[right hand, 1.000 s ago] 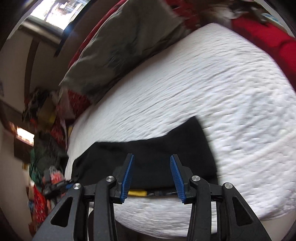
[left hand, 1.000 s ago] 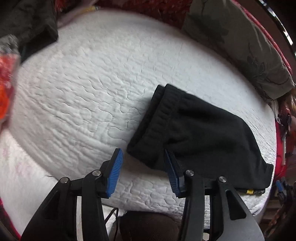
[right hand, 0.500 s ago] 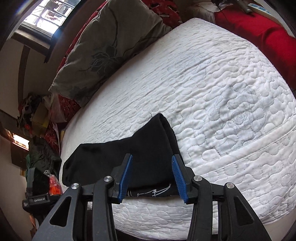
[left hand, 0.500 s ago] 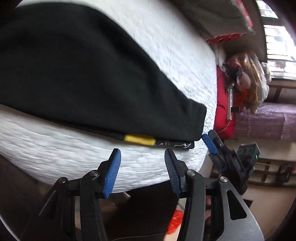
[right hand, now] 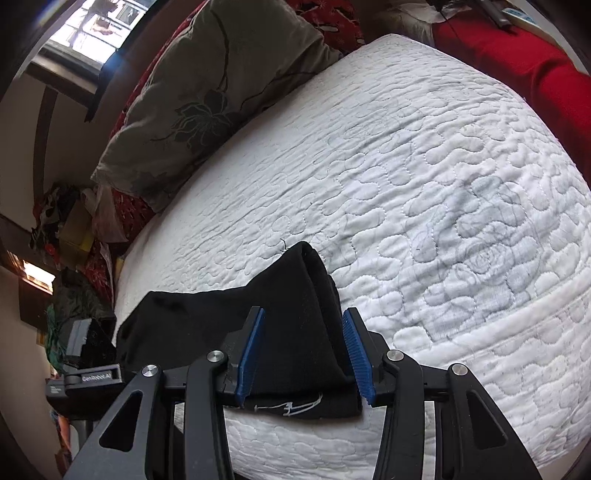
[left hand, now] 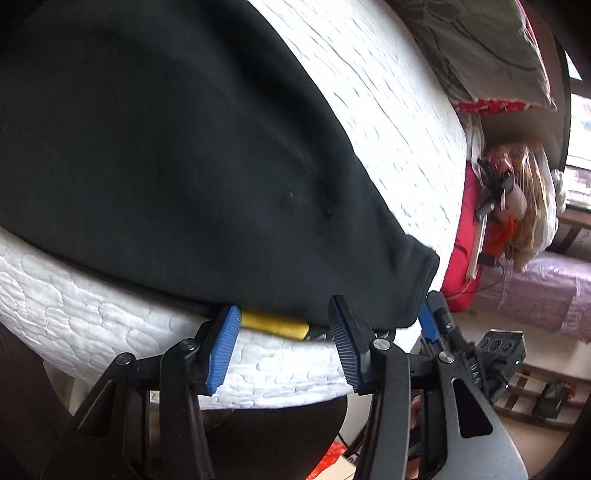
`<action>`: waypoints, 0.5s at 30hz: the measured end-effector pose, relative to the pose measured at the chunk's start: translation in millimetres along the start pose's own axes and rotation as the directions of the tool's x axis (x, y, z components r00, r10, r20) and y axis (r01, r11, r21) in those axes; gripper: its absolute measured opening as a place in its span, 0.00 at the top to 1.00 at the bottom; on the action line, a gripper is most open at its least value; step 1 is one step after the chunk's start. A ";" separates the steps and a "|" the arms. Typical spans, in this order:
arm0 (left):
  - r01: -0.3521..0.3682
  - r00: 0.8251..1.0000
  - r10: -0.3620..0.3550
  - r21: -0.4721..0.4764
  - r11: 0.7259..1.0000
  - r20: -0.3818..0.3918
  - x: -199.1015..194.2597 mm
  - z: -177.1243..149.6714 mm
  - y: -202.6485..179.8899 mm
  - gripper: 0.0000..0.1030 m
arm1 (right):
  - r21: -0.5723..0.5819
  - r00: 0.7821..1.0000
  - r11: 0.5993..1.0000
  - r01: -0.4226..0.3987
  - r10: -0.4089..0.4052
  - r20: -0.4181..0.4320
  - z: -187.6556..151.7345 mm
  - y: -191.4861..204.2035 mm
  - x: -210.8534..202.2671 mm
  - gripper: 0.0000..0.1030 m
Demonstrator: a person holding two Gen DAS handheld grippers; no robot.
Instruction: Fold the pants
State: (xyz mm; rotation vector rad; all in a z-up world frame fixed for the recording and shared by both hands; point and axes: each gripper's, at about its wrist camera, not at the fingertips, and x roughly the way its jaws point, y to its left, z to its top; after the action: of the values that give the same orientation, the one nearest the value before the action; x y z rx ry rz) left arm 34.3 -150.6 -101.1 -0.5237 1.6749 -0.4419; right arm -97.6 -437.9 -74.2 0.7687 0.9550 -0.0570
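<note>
The left gripper (left hand: pixel 282 343) has its two blue pads (left hand: pixel 221 349) spread wide at the near edge of the mattress (left hand: pixel 110 321), holding nothing. Between them a yellow tag (left hand: pixel 275 324) pokes out from under the lower hem of the pants (left hand: pixel 166 147). The right gripper (right hand: pixel 304 356) is likewise spread wide, its pads (right hand: pixel 251 350) straddling the near end of the pants (right hand: pixel 291 332) without pinching the cloth; a white logo (right hand: pixel 288 407) shows on the layer hanging over the mattress (right hand: pixel 443 184) side just below.

One pair of black pants lies folded along the near edge of the white quilted mattress, one end overhanging slightly. In the left view the right gripper (left hand: pixel 439 325) shows just past the corner of the cloth; in the right view the left gripper's body (right hand: pixel 88 369) sits at the other end.

Farther off, one grey flowered pillow (right hand: pixel 214 92) lies at the head of the mattress, over a red patterned cloth (right hand: pixel 332 18). A red cover (right hand: pixel 517 55) runs along the far side. Beyond the mattress end is a heap of clutter (right hand: pixel 70 229) beneath a window (right hand: pixel 96 26). In the left view, a red cushion (left hand: pixel 463 236), a plastic-wrapped bundle (left hand: pixel 517 195) and a purple wrapped roll (left hand: pixel 535 291) lie past the mattress corner.
</note>
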 end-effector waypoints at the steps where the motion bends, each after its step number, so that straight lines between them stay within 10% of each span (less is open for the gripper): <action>1: 0.004 1.000 -0.004 -0.006 1.000 0.001 1.4 2.2 1.6 0.55 | -0.015 1.000 1.000 0.022 -0.022 -0.007 0.8 1.9 4.0 0.55; 4: -0.004 1.000 0.004 -0.016 1.000 0.005 3.3 6.9 2.0 0.64 | -0.053 0.999 0.997 0.047 -0.048 -0.024 1.0 5.2 12.8 0.72; 6: -0.008 1.000 0.008 -0.015 1.000 0.004 6.3 9.1 -0.9 0.93 | -0.094 0.996 0.992 0.086 -0.089 -0.031 0.8 7.8 17.4 0.96; 15: -0.009 1.000 0.009 0.011 1.000 0.022 -6.6 -9.3 4.8 0.97 | -0.068 0.998 0.996 -0.057 0.058 0.014 -6.7 10.3 -22.5 0.97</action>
State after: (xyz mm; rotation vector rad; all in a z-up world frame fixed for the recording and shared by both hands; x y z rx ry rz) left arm 25.6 -143.0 -96.9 -0.5111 1.6524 -0.4366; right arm -112.0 -432.5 -53.7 0.7317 0.9142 0.0194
